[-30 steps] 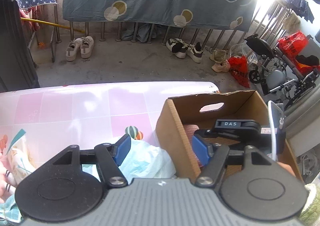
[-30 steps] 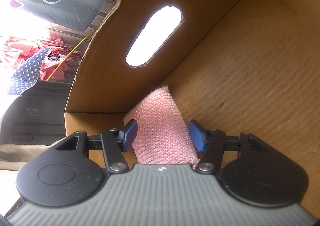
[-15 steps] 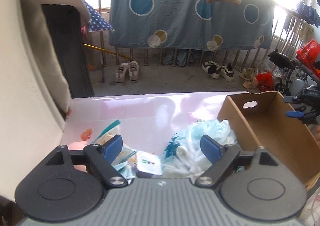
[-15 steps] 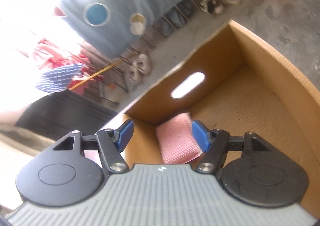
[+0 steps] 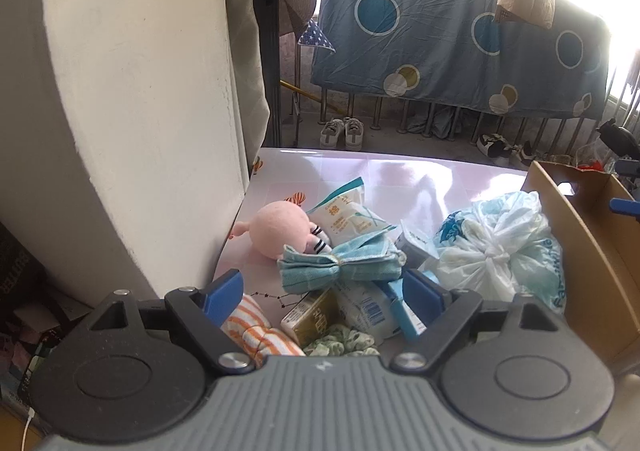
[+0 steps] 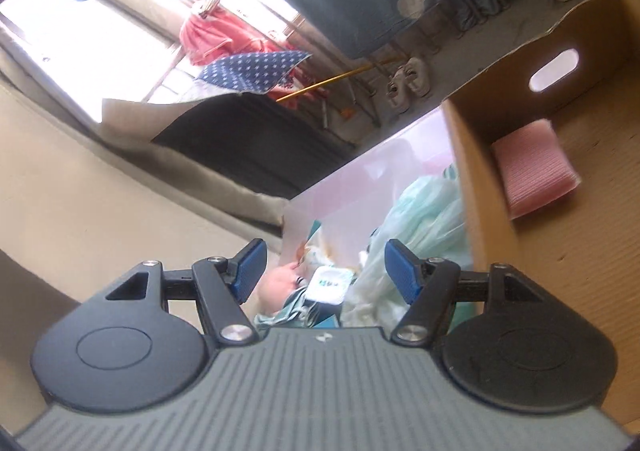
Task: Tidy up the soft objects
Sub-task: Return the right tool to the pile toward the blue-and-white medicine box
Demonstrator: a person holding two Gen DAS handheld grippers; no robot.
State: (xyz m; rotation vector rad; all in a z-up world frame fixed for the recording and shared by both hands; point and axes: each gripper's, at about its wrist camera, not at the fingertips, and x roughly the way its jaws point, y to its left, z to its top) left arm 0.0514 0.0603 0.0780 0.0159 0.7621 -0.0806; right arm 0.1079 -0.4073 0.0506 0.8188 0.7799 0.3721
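Pink checked cloth covers the table (image 5: 400,175), whose far edge runs bare in front of the balcony floor and whose left edge butts against a cream wall (image 5: 140,91). The far half of the tabletop is free; the near half is crowded with a heap of soft things and packets.

The left gripper (image 5: 324,291) hangs above that heap with its blue fingers (image 5: 224,293) spread wide and nothing between them. Just beyond the gap lies a folded teal cloth (image 5: 340,263), and behind it, toward the wall, a pink plush toy (image 5: 280,229). Under the left finger lies an orange-striped cloth (image 5: 256,331); a green scrunchie (image 5: 340,343) sits at the near edge of the view beside a gold packet (image 5: 308,317). A knotted plastic bag (image 5: 496,247) presses against the outer wall of the cardboard box (image 5: 568,251), which stands at the right end of the table.

The right gripper (image 6: 322,271) is tilted, also spread apart and holding nothing, above the heap beside the box's near wall (image 6: 476,211). Inside the box a pink knitted cloth (image 6: 532,167) lies on the floor in the corner below the handle slot (image 6: 554,71), well apart from that gripper. The rest of the box floor is bare cardboard.
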